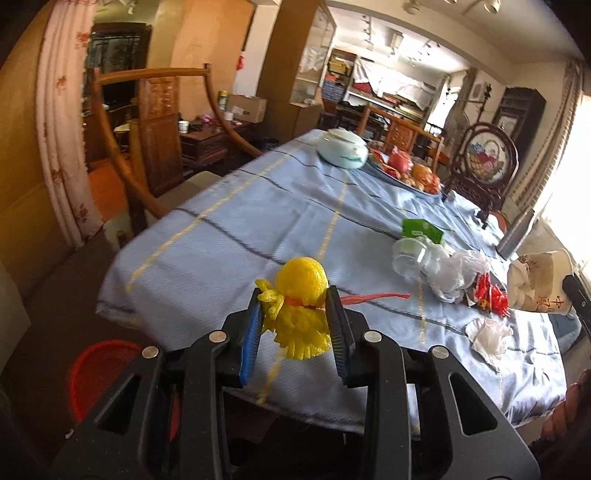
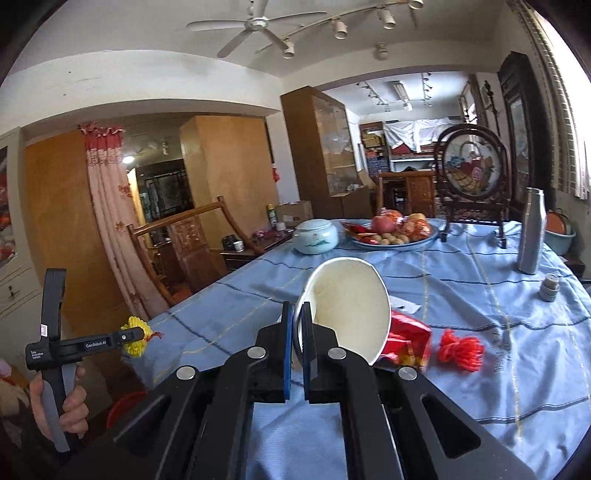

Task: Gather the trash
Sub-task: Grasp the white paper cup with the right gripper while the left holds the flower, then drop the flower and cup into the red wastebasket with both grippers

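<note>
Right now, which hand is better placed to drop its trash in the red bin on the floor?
Left, probably. The left gripper is shut on the yellow net bag at the table's near edge, with the red bin just below it. The right gripper, pinching the paper cup, sits farther over the table.

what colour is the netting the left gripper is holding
Yellow: the mesh netting shows best in the left wrist view.

Daylight pours in through the window (image 2: 570, 122) on the right, washing out that side of the room. A white ceiling fan (image 2: 255, 26) and track spotlights (image 2: 340, 27) hang overhead. Carved wooden chairs (image 1: 155, 125) stand beside the desk (image 1: 229, 221) with its blue checked cloth. A floral pink curtain (image 2: 110, 221) frames the doorway beyond, beside a glass-fronted cabinet (image 2: 325, 147).
</note>
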`<state>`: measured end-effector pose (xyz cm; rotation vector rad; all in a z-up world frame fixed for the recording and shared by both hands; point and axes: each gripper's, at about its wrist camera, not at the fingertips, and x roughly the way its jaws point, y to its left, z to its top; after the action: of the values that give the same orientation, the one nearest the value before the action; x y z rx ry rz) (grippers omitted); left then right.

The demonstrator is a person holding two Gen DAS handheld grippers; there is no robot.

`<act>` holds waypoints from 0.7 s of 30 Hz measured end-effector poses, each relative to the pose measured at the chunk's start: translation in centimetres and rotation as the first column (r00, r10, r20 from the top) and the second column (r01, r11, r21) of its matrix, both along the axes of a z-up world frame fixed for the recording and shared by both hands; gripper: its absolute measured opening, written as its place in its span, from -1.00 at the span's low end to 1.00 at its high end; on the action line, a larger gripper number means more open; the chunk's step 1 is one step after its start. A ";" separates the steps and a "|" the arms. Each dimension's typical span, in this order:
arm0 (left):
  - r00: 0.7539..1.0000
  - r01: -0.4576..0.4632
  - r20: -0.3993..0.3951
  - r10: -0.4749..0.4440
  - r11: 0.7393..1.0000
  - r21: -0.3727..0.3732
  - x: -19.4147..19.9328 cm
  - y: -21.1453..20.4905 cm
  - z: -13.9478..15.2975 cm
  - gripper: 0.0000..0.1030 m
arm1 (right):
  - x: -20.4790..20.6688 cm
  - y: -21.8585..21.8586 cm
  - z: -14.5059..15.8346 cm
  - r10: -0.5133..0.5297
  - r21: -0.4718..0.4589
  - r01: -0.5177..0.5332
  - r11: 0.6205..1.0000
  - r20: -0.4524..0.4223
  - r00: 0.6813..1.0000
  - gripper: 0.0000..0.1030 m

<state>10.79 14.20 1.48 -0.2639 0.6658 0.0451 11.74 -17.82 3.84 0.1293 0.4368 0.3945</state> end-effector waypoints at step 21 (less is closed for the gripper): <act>0.892 -0.421 -0.195 0.408 0.907 -0.030 -6.9 15.3 -8.0 0.40 | -1.0 15.0 0.4 0.347 -0.051 -0.351 0.935 -0.071 0.935 -0.90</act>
<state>3.93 29.48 -6.47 -0.4729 0.7869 0.4627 10.73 -2.81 4.29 0.0009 0.5342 0.7280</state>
